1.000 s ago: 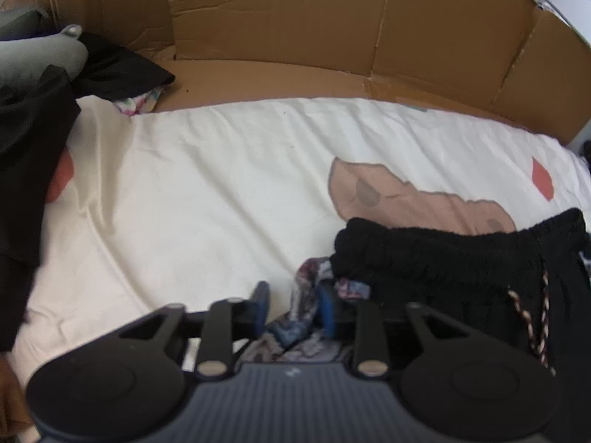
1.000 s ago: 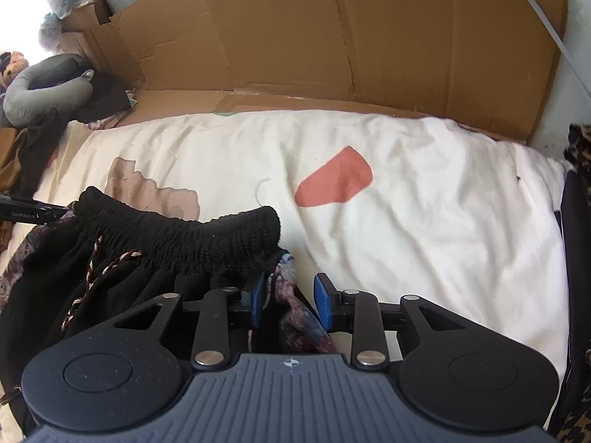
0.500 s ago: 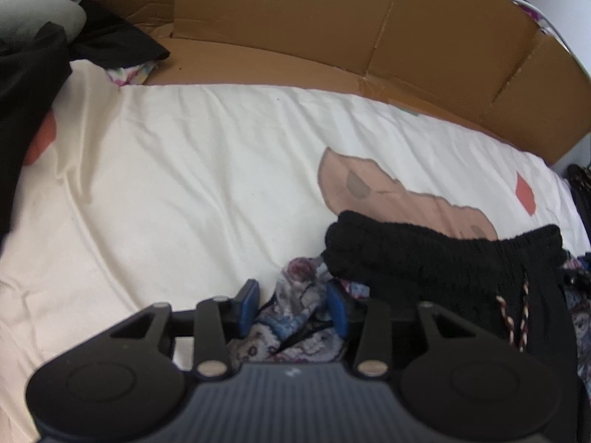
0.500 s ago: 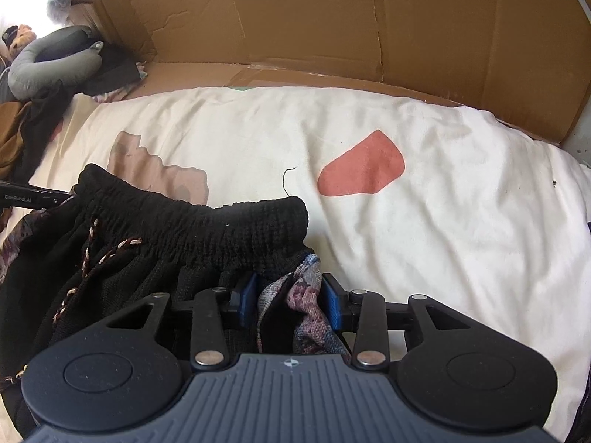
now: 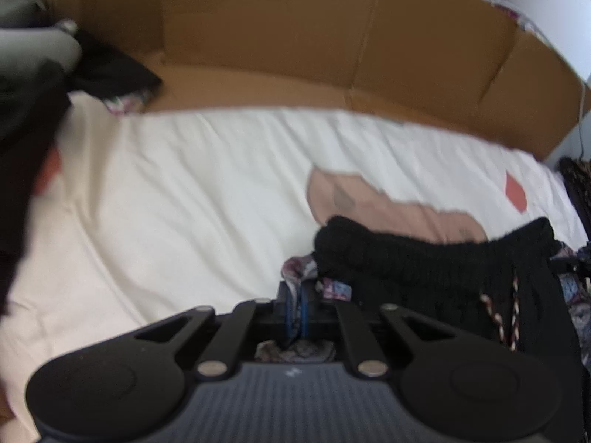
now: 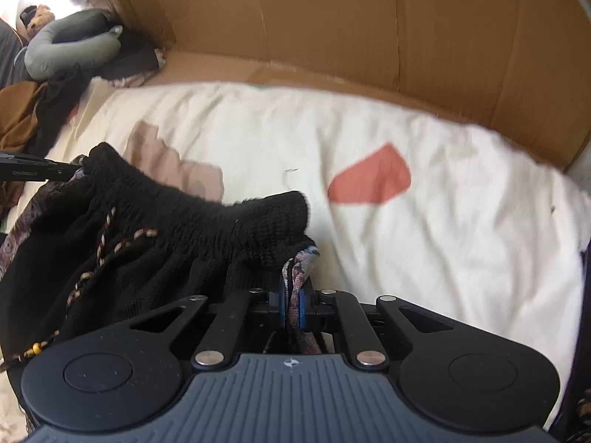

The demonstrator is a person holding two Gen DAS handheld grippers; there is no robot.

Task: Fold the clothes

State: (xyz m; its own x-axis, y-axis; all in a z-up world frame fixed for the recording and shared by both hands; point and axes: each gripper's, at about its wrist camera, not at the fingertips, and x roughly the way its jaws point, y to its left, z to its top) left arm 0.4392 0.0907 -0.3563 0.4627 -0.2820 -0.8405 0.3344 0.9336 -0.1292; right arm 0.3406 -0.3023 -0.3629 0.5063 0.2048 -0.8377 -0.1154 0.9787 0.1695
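- Left tool point(image 5: 295, 306) first: its blue pads have snapped together on a fold of patterned fabric point(image 5: 295, 277) at the near left corner of the garment. A moment back those jaws stood apart around the same cloth, so this is a fresh grip.
- Same view, the garment itself: black trousers with a gathered waistband point(image 5: 424, 254) and a braided drawstring point(image 5: 496, 317), lying on the bed's cream sheet point(image 5: 184, 192) at the right of the frame. The waistband edge lies toward the cardboard wall point(image 5: 295, 37) behind the bed.
- Off to the far left sits a dark pile of other clothes point(image 5: 26, 155), well apart from the work. The picture is blurred, so finer detail there is not readable.
- Over to the right wrist view: right tool point(image 6: 293, 304) is also clamped shut, pinching a strip of the patterned cloth point(image 6: 301, 262) just under the waistband's right end point(image 6: 280, 214). It too was gaping around that cloth a moment ago.
- Here the black trousers point(image 6: 129, 258) spread to the left, and the left tool's dark fingertip shows at their far corner, touching the fabric.
- A red patch point(image 6: 373, 181) on the sheet sits beyond the waistband, near but clear of it.
- My read: both top corners are now secured, one per tool. That sets up a lift or a carry-over of the waist edge, the start of a fold rather than its finish. The grips look thin, on the lining more than the thick waistband, so a slip is possible.
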